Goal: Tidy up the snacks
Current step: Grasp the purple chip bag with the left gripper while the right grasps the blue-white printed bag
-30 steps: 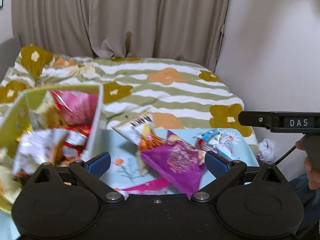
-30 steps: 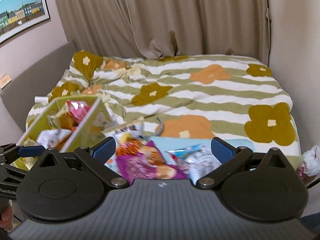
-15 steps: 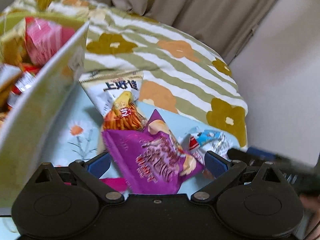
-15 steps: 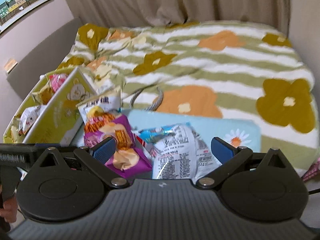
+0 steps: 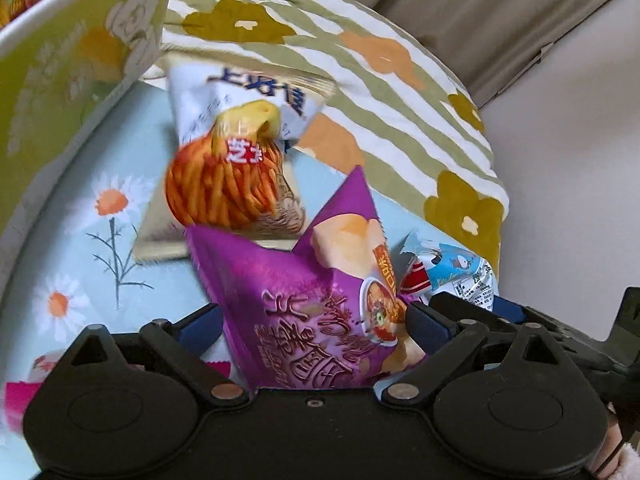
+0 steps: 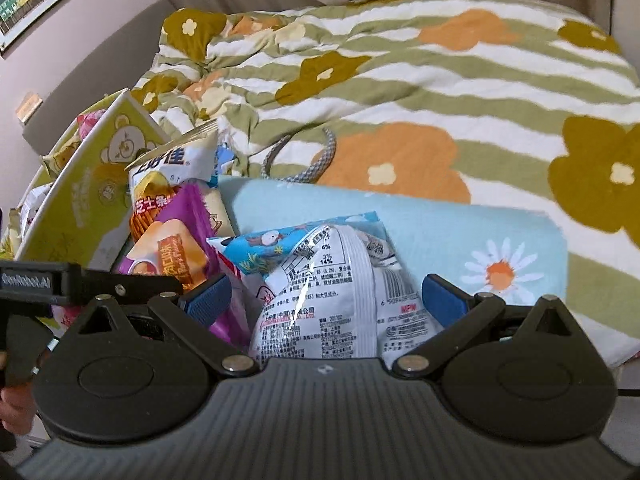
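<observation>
both grippers, left and right, gape over crinkly foil snack bags.

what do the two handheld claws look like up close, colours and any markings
Both claws are black plastic with blue pads on the fingertips and silver pivot screws on angled linkage arms. The left claw has a smooth black body with two round discs. The right claw has a ribbed grey-black body. White lettering, too blurred to read fully, marks the left claw's side in the right wrist view.
</observation>
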Action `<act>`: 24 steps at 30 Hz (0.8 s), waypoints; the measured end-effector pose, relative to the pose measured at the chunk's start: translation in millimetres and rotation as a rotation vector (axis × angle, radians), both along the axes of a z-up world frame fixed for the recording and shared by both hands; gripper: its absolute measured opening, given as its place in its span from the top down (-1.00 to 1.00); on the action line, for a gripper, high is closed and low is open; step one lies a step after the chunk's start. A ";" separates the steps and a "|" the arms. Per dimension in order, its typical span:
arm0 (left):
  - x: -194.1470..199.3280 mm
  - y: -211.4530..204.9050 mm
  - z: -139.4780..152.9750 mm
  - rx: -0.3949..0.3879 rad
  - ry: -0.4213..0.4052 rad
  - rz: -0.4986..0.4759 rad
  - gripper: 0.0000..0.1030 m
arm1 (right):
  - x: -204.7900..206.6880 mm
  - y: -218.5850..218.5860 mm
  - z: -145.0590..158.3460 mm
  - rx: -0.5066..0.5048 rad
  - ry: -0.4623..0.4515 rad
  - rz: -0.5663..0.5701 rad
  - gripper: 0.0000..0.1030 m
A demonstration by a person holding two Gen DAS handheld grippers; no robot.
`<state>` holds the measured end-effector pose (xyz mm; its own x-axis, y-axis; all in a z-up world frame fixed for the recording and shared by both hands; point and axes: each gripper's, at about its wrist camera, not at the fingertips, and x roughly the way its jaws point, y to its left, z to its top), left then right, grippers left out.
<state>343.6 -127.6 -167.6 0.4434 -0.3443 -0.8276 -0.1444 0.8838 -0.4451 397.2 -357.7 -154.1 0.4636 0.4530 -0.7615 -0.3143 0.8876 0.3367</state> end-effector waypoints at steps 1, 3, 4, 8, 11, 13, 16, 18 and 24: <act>0.0 0.7 -1.1 -0.006 0.002 0.002 -0.90 | 0.6 -0.7 -2.0 0.003 0.003 0.002 -1.00; 0.0 2.5 -3.1 -0.026 0.004 0.006 -0.82 | 1.3 -2.0 -5.5 0.003 0.009 0.003 -1.00; -0.2 3.5 -3.8 -0.037 0.005 0.008 -0.79 | 0.8 -2.3 -6.7 0.005 0.014 0.002 -1.00; -1.3 5.5 -2.7 -0.041 -0.002 0.004 -0.52 | 0.1 -7.5 -15.7 0.027 0.049 -0.003 -1.00; -3.4 5.7 -0.7 -0.039 -0.013 -0.001 -0.38 | -2.5 -8.0 -19.8 0.038 0.068 -0.005 -1.00; -5.5 5.7 2.0 -0.039 -0.023 -0.002 -0.31 | -4.5 -7.8 -19.2 0.037 0.063 -0.003 -1.00; -8.4 2.0 5.5 -0.019 -0.035 -0.017 -0.27 | -5.5 -8.6 -17.8 0.043 0.061 -0.012 -1.00; -11.6 -0.7 8.9 0.002 -0.044 -0.025 -0.26 | -6.1 -10.5 -16.0 0.046 0.055 -0.023 -1.00; -24.8 -0.7 19.1 0.005 -0.065 -0.031 -0.26 | -8.7 -15.0 -14.3 0.050 0.051 -0.048 -1.00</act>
<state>318.8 -128.3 -148.5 0.4858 -0.3544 -0.7990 -0.0876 0.8898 -0.4479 388.5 -372.7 -168.4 0.4466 0.4693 -0.7618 -0.2526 0.8829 0.3958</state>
